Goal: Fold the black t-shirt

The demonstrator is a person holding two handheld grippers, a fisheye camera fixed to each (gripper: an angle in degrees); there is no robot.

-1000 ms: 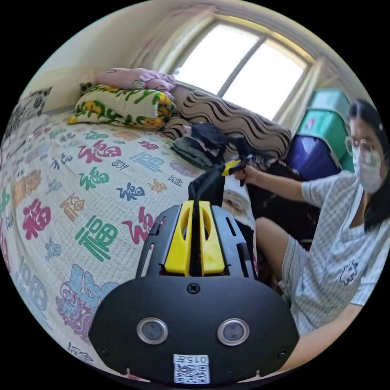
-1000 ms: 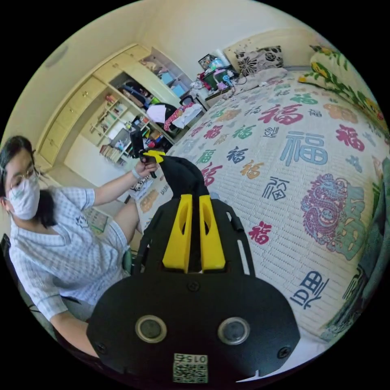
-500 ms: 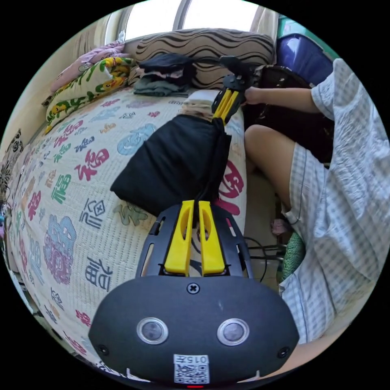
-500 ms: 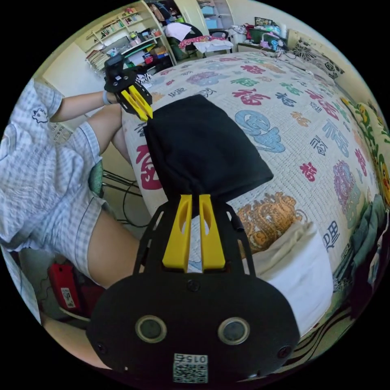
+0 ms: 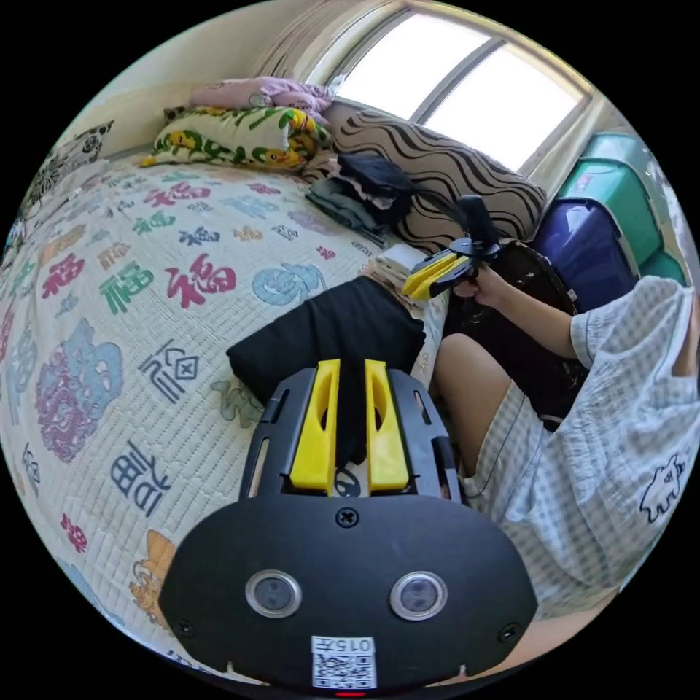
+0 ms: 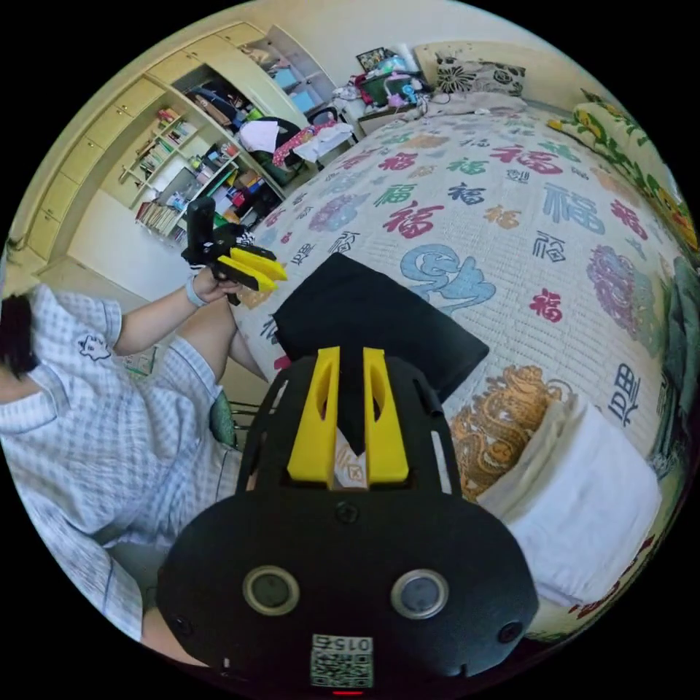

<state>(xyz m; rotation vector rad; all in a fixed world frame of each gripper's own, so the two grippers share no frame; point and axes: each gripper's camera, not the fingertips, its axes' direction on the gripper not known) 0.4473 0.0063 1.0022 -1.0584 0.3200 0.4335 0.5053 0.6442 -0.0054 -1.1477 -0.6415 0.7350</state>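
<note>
The black t-shirt (image 5: 328, 343) (image 6: 364, 313) lies folded into a compact rectangle on the patterned bed (image 5: 146, 328) (image 6: 510, 219), near its edge. In the left gripper view my left gripper (image 5: 351, 364) hovers over the shirt's near edge, jaws slightly apart and holding nothing. My right gripper (image 6: 351, 354) hangs over the shirt's other end in the same way. Each one also appears in the other's view, held in a hand: the right gripper (image 5: 410, 286) and the left gripper (image 6: 281, 273) are both lifted off the shirt with nothing in them.
A folded white cloth (image 6: 583, 503) lies on the bed beside the shirt. A pile of dark clothes (image 5: 364, 189) rests against a striped cushion (image 5: 452, 175), with pillows (image 5: 233, 135) behind. The person's leg (image 5: 467, 386) is at the bed edge. Cluttered shelves (image 6: 204, 182) stand beyond.
Both grippers held the shirt's edge half a second ago. Their jaws have now opened, the shirt lies flat on the bed, and both grippers have lifted away.
</note>
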